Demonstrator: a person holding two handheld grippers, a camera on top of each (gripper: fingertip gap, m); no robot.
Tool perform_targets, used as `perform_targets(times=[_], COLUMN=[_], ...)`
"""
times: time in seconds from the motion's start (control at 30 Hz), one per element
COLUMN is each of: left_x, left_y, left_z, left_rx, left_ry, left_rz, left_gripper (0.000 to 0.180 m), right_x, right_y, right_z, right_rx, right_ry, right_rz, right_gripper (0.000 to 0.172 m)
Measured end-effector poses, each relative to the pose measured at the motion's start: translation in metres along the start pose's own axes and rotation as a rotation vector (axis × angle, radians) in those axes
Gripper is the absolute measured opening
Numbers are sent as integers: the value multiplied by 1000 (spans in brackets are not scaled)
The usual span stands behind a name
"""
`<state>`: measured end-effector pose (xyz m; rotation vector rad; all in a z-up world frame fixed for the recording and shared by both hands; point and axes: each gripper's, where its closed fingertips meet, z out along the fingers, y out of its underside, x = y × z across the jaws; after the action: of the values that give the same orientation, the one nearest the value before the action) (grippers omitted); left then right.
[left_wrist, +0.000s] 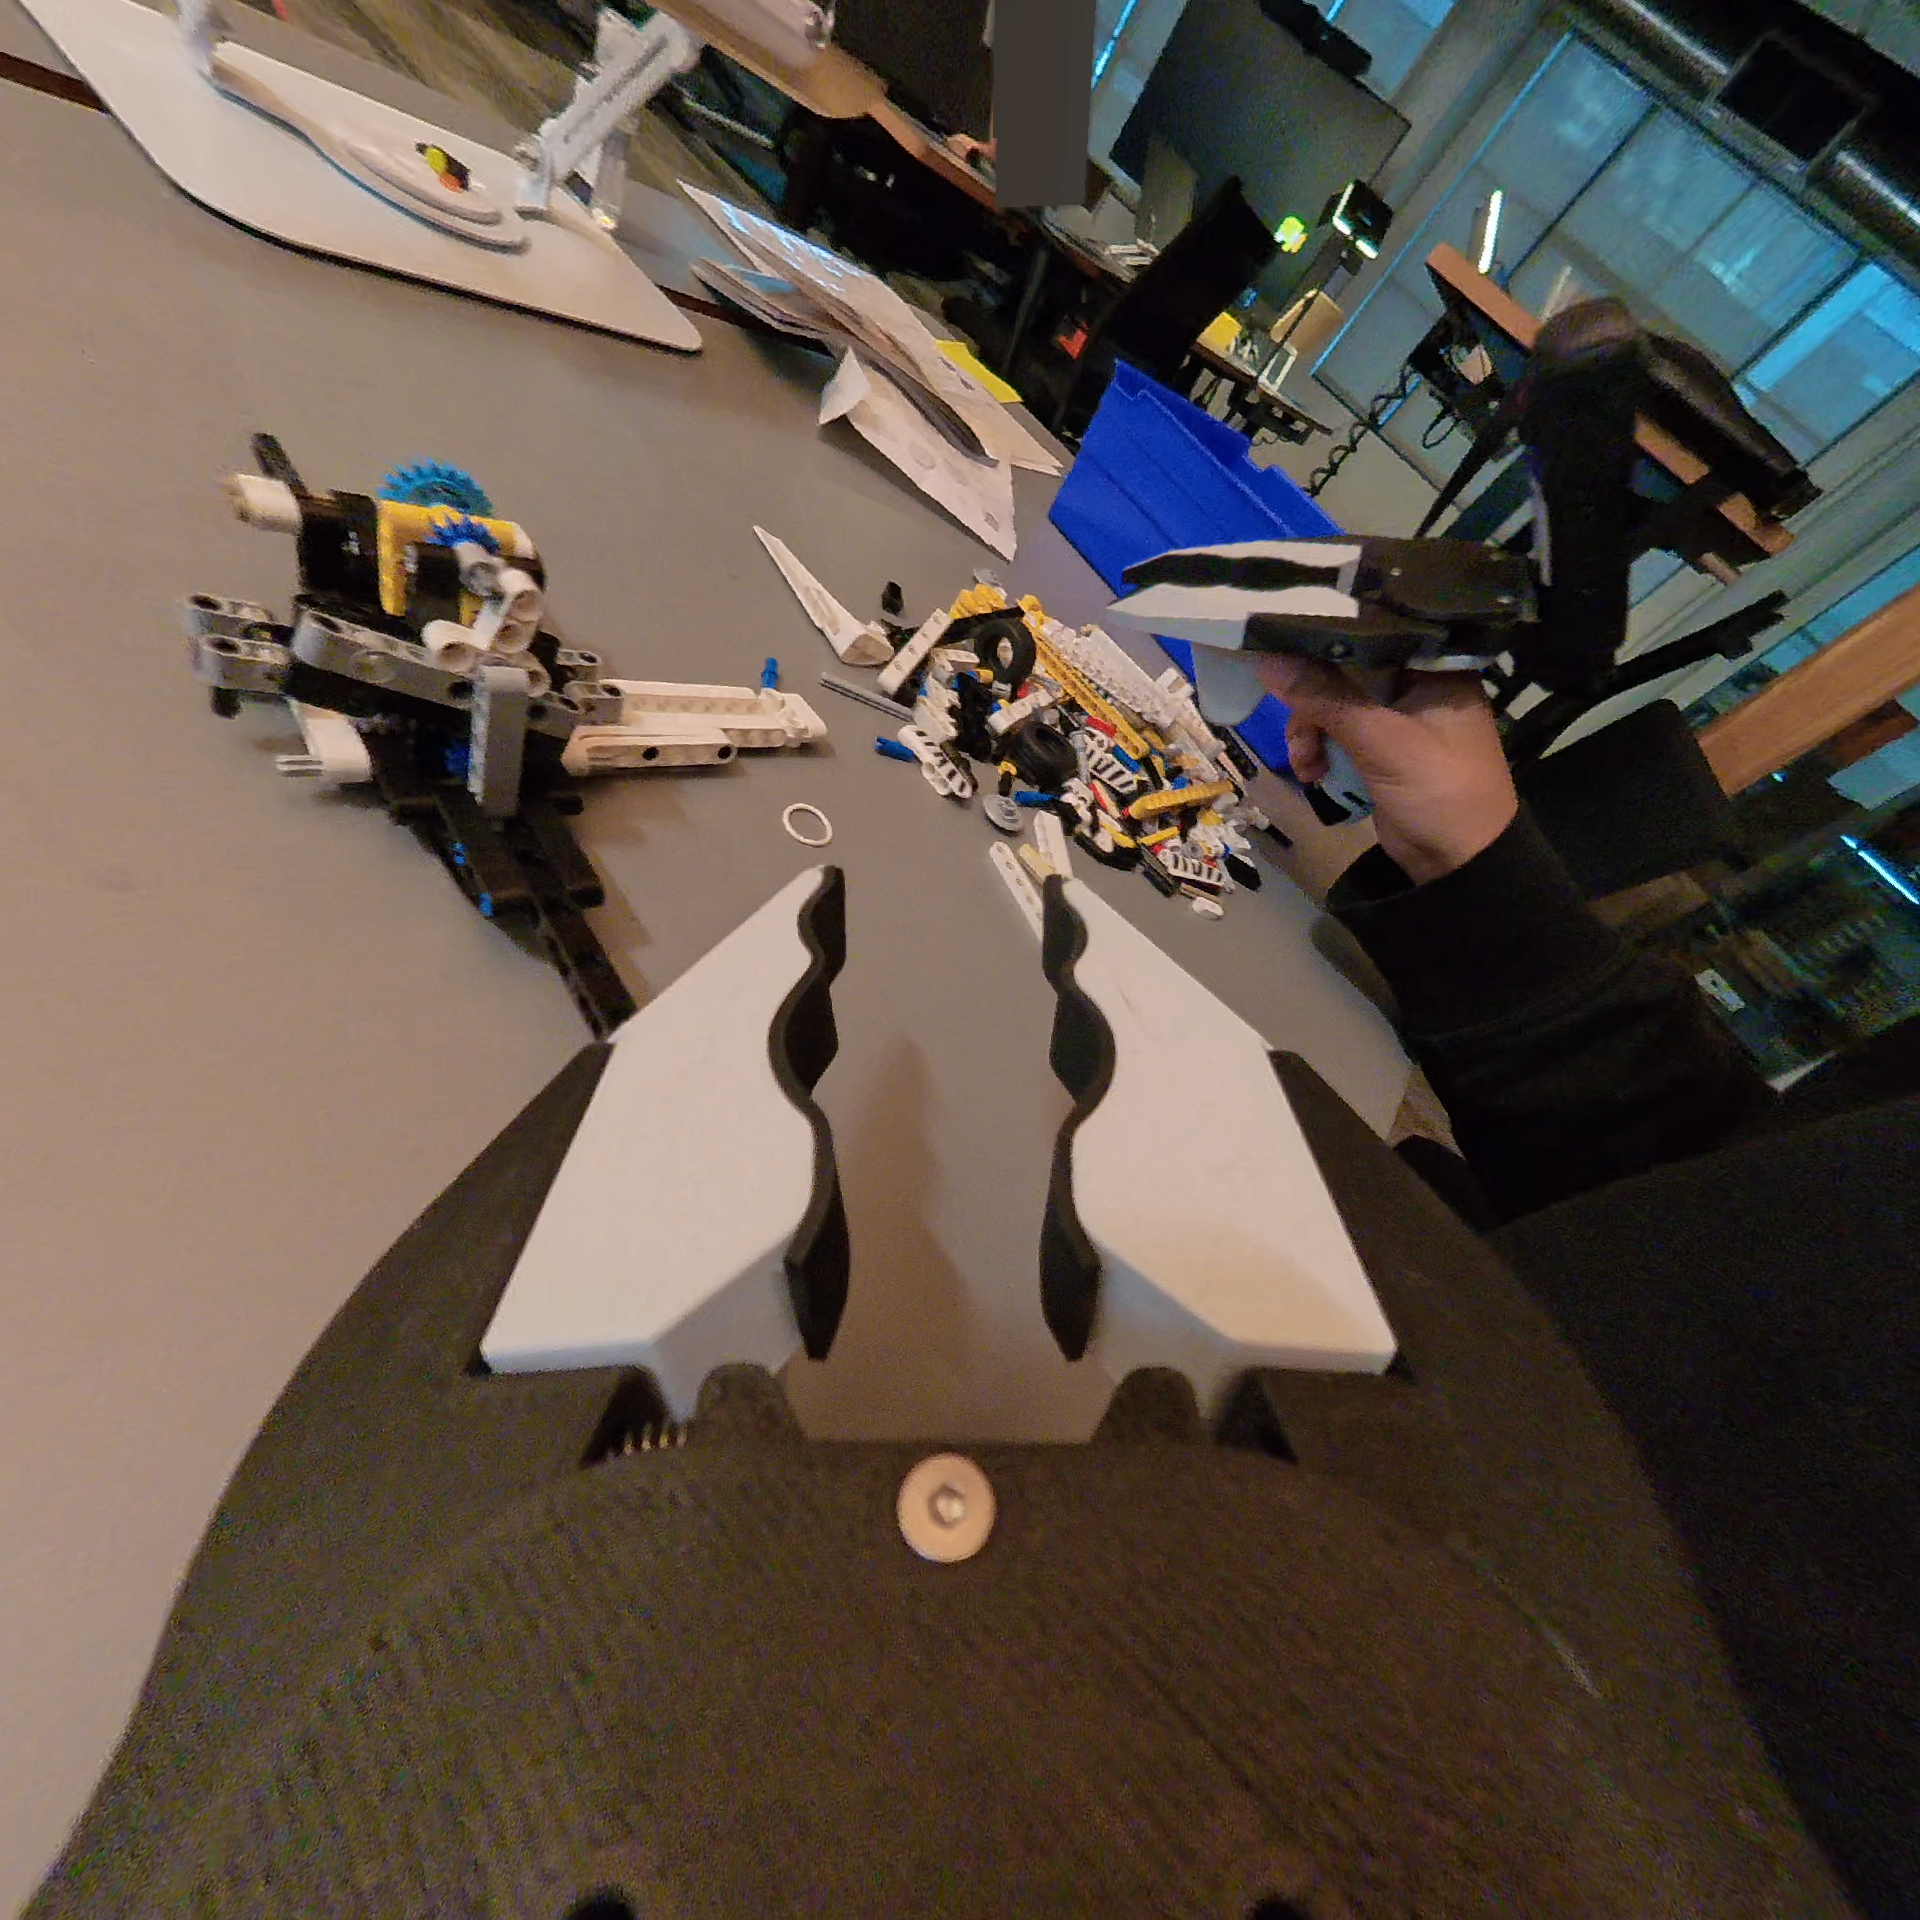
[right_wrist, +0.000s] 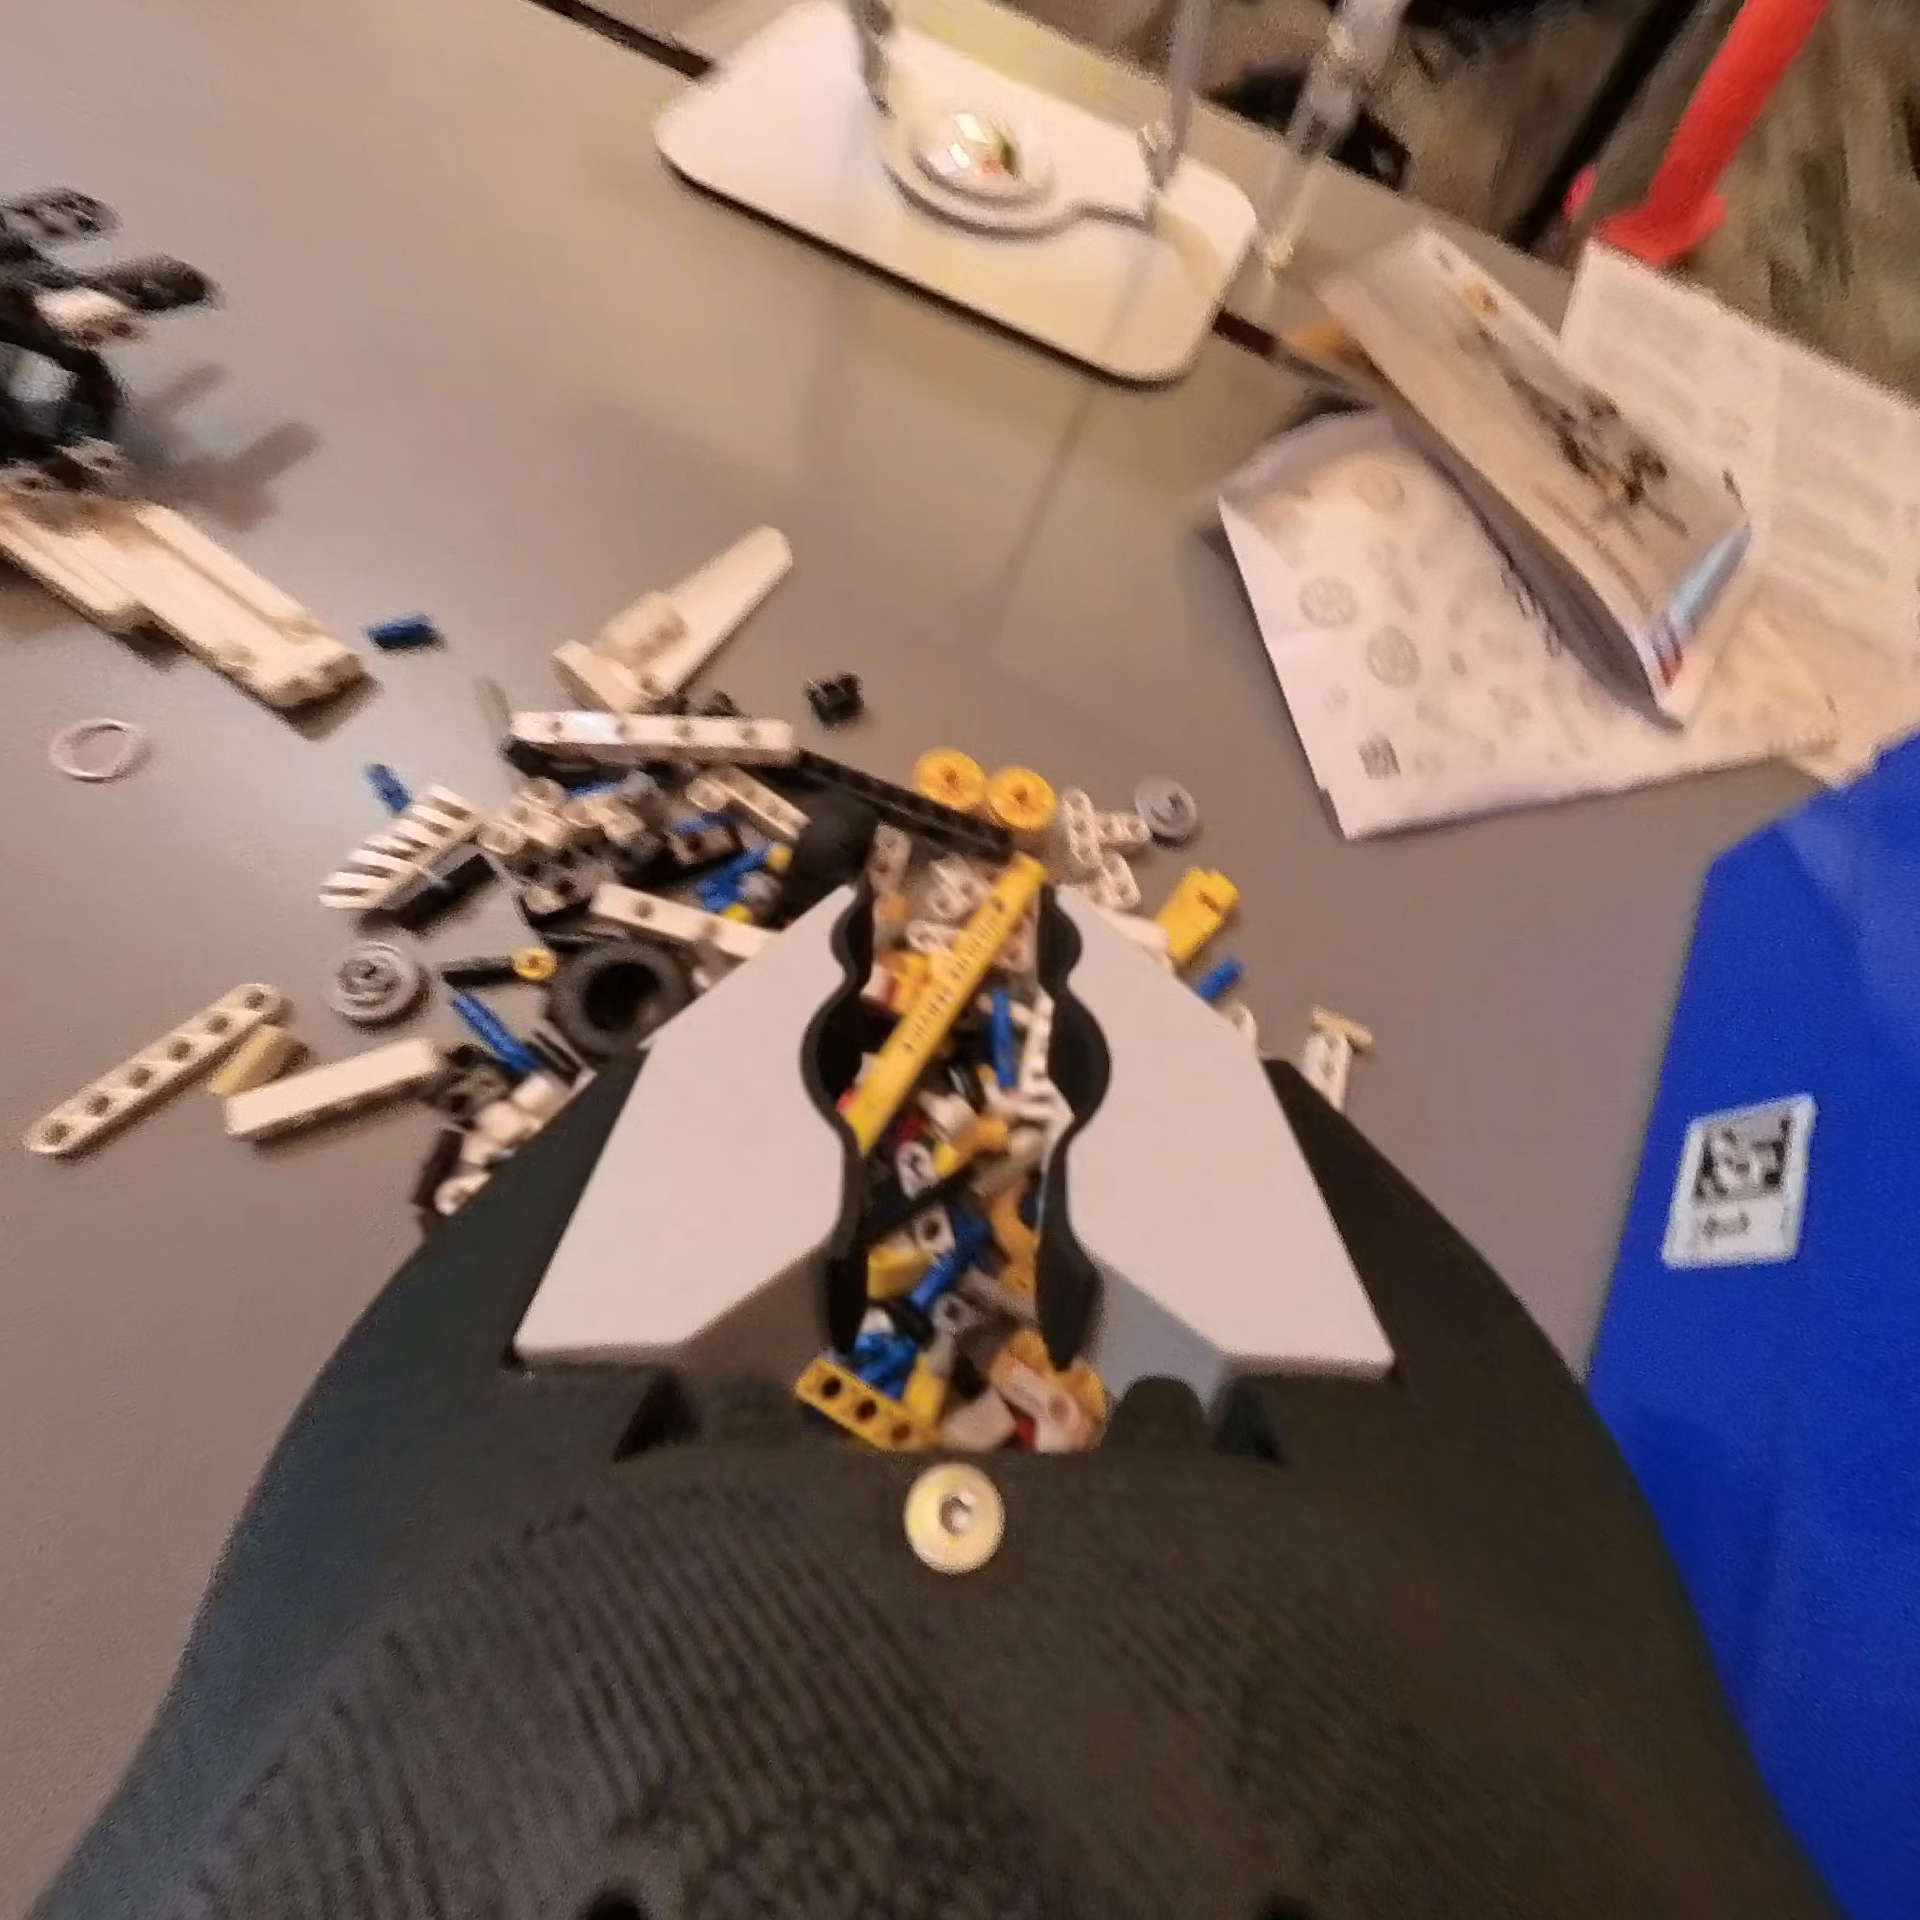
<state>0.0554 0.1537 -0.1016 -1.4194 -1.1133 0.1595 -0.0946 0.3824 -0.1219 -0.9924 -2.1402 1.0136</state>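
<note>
Hovering above the loose brick pile (right_wrist: 831, 935) near the table's (left_wrist: 156, 1039) blue-bin (right_wrist: 1766, 1039) edge, the right gripper (right_wrist: 951, 904) stands part-open, gripping nothing. Resting low over bare table, the left gripper (left_wrist: 940, 883) gapes empty beside a white ring (left_wrist: 807, 824).

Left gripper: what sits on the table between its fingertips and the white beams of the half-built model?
In the left wrist view, only a small white ring lies there, ahead of the open left gripper; otherwise bare grey table.

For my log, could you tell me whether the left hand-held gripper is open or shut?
Open: the left hand-held gripper shows bare grey table between its parted fingers.
</note>
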Motion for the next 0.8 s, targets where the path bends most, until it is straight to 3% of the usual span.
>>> perform_targets(times=[0.23,0.43,0.63,0.8], left_x=[-29,-59,-86,-90], left_y=[-12,-22,-41,-50], left_z=[-3,11,21,22], left_rx=[-1,-56,-51,-18], left_ry=[-78,-153,-163,-143], left_rz=[13,87,97,86], left_gripper=[36,37,38,38], right_x=[-77,-134,-174,-192], right_y=[-38,-62,-64,-50], right_z=[16,36,65,87], right_rx=[67,88,5,-106], right_ry=[-203,-422,-568,-598], right_rz=[-166,-172,-163,-147], right_gripper=[33,34,42,52])
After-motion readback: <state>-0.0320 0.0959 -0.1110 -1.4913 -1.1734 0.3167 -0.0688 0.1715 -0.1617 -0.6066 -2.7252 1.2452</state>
